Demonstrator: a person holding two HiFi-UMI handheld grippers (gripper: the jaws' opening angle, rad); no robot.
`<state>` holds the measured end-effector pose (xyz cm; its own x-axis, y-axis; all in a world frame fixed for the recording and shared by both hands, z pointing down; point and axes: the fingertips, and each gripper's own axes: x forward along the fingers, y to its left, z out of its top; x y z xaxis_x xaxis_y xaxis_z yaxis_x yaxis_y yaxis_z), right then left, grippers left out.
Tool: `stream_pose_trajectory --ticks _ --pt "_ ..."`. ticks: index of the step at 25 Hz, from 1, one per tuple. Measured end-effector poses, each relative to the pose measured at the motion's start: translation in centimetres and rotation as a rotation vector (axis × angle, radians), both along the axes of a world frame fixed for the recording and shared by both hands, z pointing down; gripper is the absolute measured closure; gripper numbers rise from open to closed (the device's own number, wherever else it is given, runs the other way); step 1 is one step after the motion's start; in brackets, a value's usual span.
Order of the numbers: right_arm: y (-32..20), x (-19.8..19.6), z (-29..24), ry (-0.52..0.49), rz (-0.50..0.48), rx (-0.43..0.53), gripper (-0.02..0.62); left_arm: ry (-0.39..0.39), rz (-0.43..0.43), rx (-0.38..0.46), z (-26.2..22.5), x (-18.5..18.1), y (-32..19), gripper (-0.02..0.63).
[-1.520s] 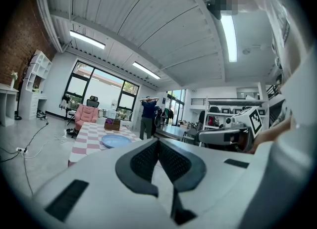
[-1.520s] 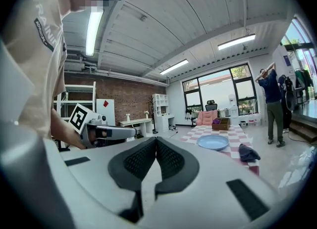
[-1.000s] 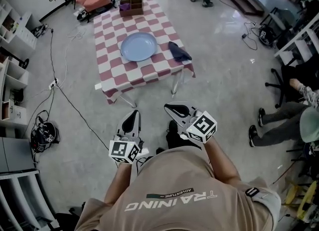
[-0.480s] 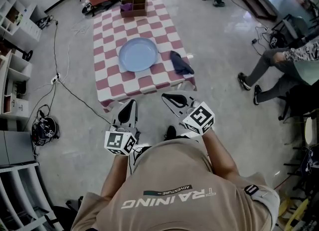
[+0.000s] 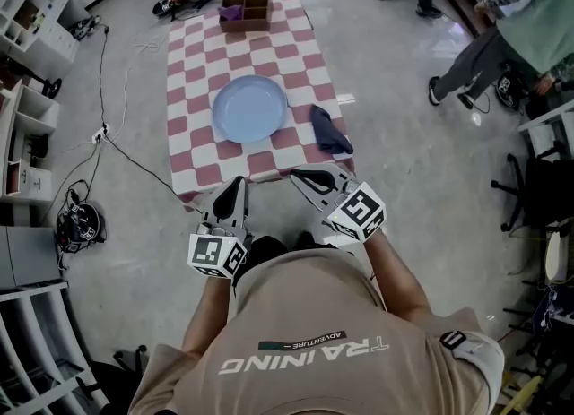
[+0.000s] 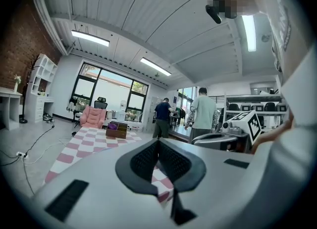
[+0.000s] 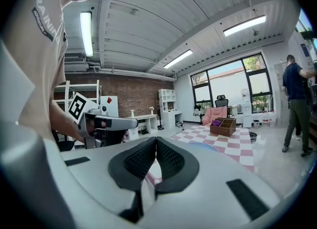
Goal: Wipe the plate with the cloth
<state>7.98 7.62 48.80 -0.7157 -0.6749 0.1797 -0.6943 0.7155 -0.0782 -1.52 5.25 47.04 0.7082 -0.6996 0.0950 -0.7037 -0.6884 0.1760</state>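
1. Over the last second the table (image 5: 193,82) has drawn closer in the head view. The person has walked up to it, and both claws now hang just at its near edge.
2. The left claw (image 5: 235,191) and the right claw (image 5: 305,177) are each closed pad to pad, with nothing held.
3. The plate (image 5: 249,108) sits mid-table, at 12 o'clock from the left claw. The cloth (image 5: 330,130) lies crumpled just beside the plate at its 4 o'clock, at 1 o'clock from the right claw.
4. The approach looks nearly finished and wiping has not begun. The right claw would need to open before it can take the cloth.
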Motion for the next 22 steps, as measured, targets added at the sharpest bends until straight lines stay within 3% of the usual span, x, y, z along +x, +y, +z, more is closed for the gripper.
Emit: stream_pose_trajectory --ticks 9,22 --pt "-6.4 -0.4 0.4 0.021 0.012 -0.018 0.578 0.001 0.02 -0.004 0.4 -0.6 -6.4 0.594" --pt "-16.7 -1.2 -0.1 0.035 0.151 -0.032 0.578 0.006 0.136 0.017 -0.5 -2.4 -17.4 0.594"
